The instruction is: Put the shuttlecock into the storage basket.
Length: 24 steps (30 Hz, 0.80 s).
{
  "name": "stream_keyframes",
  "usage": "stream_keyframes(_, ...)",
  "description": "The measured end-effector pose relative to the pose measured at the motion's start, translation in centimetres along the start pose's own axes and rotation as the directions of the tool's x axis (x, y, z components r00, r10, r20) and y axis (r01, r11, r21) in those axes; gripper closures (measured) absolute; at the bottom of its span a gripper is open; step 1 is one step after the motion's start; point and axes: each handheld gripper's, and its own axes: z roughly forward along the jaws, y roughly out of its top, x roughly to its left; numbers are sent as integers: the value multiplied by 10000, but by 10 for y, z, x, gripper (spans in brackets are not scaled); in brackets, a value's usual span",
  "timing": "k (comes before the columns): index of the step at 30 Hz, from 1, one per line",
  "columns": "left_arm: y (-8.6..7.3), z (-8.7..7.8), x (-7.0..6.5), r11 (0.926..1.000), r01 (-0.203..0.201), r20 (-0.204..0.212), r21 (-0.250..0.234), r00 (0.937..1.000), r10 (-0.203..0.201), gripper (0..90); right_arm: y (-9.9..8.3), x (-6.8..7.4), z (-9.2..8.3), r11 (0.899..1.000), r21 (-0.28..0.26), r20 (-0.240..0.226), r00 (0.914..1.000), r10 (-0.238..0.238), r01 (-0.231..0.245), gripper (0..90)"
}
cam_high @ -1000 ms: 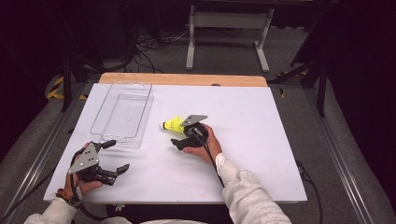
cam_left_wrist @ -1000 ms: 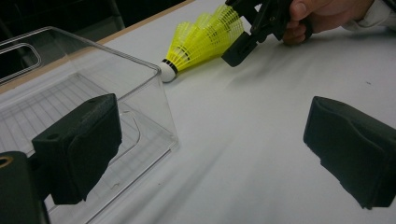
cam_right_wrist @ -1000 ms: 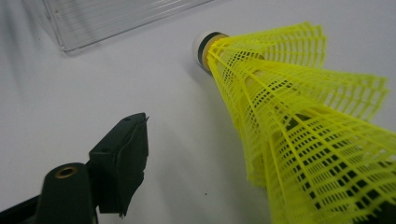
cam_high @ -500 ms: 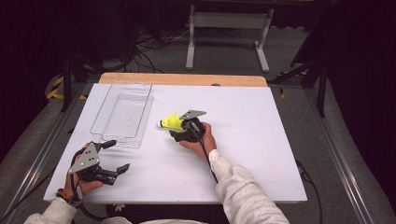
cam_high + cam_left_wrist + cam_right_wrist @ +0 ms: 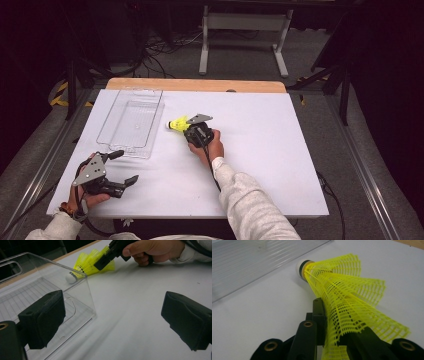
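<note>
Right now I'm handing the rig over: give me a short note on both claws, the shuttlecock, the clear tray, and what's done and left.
Right claw: its jaws have just been closing and now pinch the skirt of the yellow shuttlecock, which lies on the white table beside the clear tray.
Left claw: open, empty, near the tray's near corner.
Done: shuttlecock gripped.
Left, probably: lift it and drop it into the tray, which looks empty.

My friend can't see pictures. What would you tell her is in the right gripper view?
A yellow plastic shuttlecock lies on a white table, its mesh skirt squeezed between the two black jaws of the right tool, which have just been closing. Its white tip points toward a clear plastic tray nearby.
</note>
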Motion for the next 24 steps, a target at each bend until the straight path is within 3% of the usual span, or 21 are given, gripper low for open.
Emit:
stream_keyframes(4,0,0,1,10000,-12,-7,34,10000,12,64,2,0,-2,9997,-231,33,9999,-95,96,858)
stream_keyframes(10,0,0,1,10000,-16,-30,31,10000,16,64,3,-4,-7,9985,-512,-262,9995,200,-214,860)
stream_keyframes(24,0,0,0,10000,-19,-67,13,10000,19,62,13,-9,-33,9866,-1570,-845,9960,302,-432,862)
